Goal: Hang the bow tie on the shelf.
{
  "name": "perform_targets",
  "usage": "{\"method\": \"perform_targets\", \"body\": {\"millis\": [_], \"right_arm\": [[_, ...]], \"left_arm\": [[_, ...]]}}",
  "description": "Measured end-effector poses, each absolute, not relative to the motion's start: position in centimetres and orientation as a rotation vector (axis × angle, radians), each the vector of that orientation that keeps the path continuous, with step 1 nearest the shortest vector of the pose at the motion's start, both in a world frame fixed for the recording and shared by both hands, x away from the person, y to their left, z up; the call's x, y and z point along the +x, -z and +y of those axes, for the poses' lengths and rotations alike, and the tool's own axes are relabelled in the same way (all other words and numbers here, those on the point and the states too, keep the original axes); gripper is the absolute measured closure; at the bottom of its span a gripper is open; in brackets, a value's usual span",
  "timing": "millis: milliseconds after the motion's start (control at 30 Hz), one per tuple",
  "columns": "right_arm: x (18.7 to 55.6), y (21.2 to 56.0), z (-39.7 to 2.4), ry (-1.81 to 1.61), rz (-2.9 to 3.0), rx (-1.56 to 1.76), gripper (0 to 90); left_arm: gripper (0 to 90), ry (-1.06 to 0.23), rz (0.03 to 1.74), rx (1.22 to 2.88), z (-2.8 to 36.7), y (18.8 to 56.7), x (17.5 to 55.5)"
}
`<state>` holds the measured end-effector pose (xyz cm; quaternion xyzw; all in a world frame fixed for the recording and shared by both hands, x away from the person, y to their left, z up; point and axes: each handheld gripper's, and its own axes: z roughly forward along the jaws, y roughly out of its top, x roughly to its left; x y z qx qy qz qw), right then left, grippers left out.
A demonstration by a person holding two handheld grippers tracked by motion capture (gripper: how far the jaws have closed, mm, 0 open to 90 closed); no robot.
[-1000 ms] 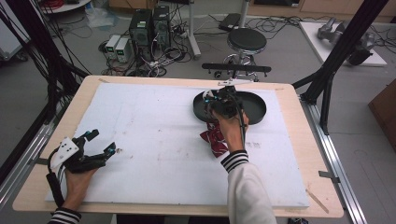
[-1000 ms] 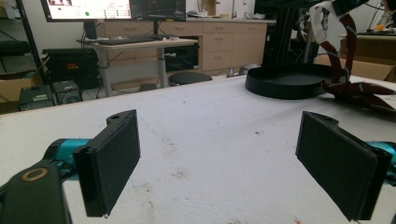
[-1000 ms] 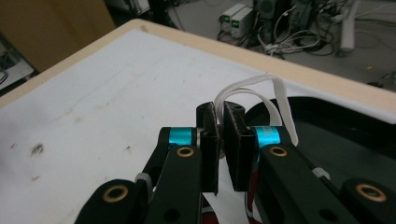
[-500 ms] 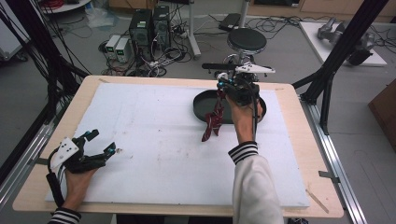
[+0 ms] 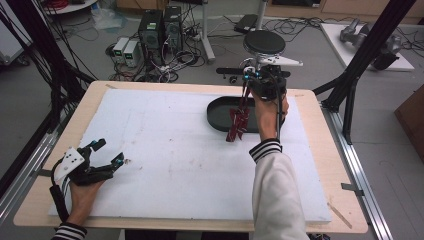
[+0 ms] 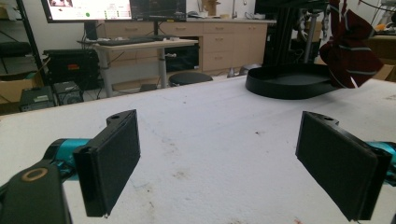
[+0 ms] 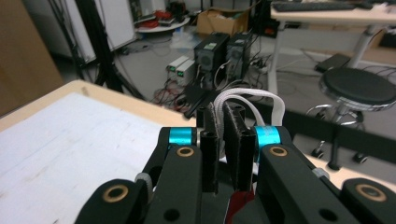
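Note:
A dark red striped cloth (image 5: 237, 123) hangs from my right gripper (image 5: 248, 83), which is shut on it above the near rim of a black oval tray (image 5: 216, 119) at the table's far right. In the right gripper view the jaws press together on a white band (image 7: 243, 96) of the cloth, and red fabric (image 7: 237, 203) shows below them. My left gripper (image 5: 110, 151) lies open on the white board at the front left, nothing between its pads (image 6: 111, 165). From there the cloth (image 6: 348, 50) dangles over the tray (image 6: 286, 87).
A white foam board (image 5: 165, 145) covers the wooden table. Beyond the far edge stand a black stool (image 5: 264, 42) and computer boxes (image 5: 160, 25) among cables. Black frame legs (image 5: 361, 65) rise at the right, and a person's white sleeve (image 5: 272, 185) crosses the board's right half.
My right gripper has risen and moved away toward the far edge, lifting the red cloth off the board to hang over the tray. The left gripper has stayed put.

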<state>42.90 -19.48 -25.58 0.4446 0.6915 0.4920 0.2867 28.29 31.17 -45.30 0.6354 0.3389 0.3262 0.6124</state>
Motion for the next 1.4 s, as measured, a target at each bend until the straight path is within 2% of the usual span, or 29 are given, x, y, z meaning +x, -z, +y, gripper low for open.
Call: {"method": "perform_targets", "body": {"millis": [267,733,1200,1333,1400], "right_arm": [[44.8,25.2,-19.8,-1.311,1.813,1.198,84.9],[48.1,27.9,-18.6,-1.346,1.815,1.248,84.9],[49.2,28.5,-18.1,-1.380,1.805,1.244,84.4],[49.4,29.0,-18.0,-1.377,1.857,1.272,81.2],[49.4,29.0,-17.9,-1.381,1.861,1.273,73.5]], "left_arm": [[14.1,-0.752,0.783,1.464,31.2,45.3,28.3],[14.1,-0.751,0.784,1.464,31.2,45.3,28.3],[14.1,-0.753,0.781,1.464,31.2,45.3,28.3],[14.1,-0.755,0.780,1.465,31.2,45.3,28.3],[14.1,-0.756,0.780,1.463,31.2,45.3,28.3]]}}
